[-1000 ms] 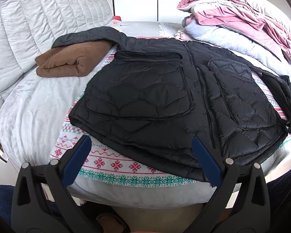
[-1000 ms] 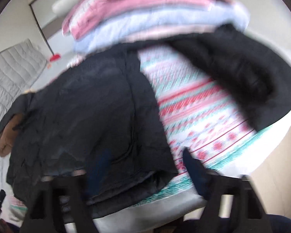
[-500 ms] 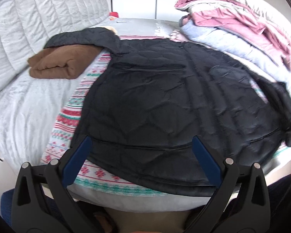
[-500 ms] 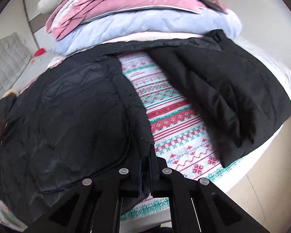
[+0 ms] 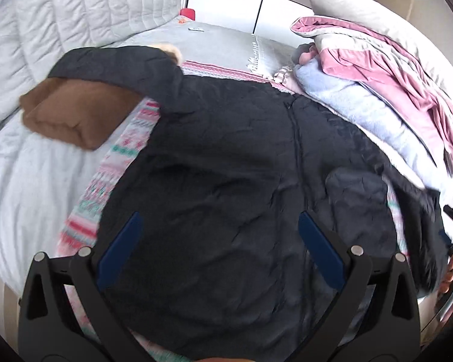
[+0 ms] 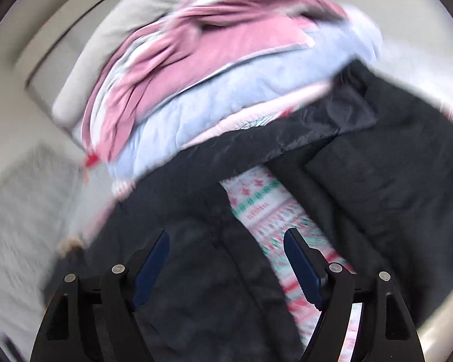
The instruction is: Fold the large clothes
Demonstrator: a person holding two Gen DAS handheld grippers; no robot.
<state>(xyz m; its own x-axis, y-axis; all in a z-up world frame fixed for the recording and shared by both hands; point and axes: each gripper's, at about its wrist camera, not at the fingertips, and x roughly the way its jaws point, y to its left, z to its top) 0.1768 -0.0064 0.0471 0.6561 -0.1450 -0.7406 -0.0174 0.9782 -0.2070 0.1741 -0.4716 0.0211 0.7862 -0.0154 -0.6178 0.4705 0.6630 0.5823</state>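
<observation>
A large black quilted jacket lies spread front-up on a patterned blanket on the bed, its zipper running up the middle. My left gripper is open, its blue pads over the jacket's lower left panel. One sleeve reaches up left. In the blurred right wrist view the jacket fills the lower half, and its right sleeve lies out to the right across the blanket. My right gripper is open over the jacket's right edge.
A folded brown garment lies on the grey sheet at left. A stack of pink and pale blue bedding and a pillow stands at right, also in the right wrist view. A quilted headboard is behind.
My right gripper, shut on the jacket's lower right hem half a second ago, has opened and swung toward the sleeve. My left gripper has moved forward over the jacket.
</observation>
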